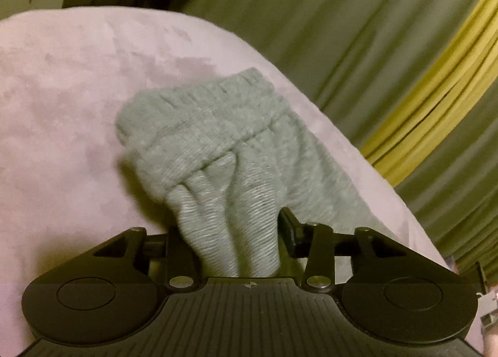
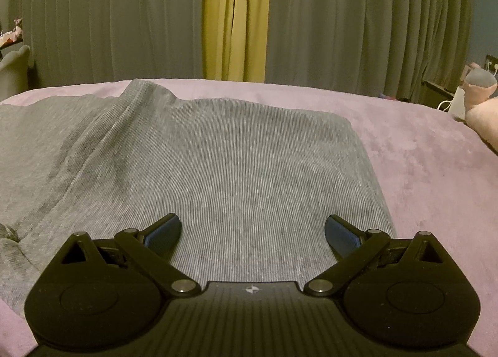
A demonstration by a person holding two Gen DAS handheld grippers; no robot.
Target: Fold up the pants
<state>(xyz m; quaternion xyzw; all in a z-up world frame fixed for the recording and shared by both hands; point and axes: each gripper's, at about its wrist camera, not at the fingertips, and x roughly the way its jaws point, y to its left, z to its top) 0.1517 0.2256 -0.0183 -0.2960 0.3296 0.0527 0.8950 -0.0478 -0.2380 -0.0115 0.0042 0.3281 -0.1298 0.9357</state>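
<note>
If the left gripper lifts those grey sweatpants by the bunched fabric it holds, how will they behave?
Probably floppy: the grey sweatpants already gather into soft folds inside the left gripper. Their thick ribbed knit suggests little slipping from the grip. The flat part under the open right gripper would likely drag across the plush pink blanket rather than rise as one.

Black ribbed gripper body, silver pivot screws, blue pads.

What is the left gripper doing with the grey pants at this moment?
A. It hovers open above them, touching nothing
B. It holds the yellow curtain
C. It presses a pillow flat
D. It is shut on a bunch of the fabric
D: in the left wrist view the left gripper has gathered folds of the grey pants pinched between its fingers.
</note>
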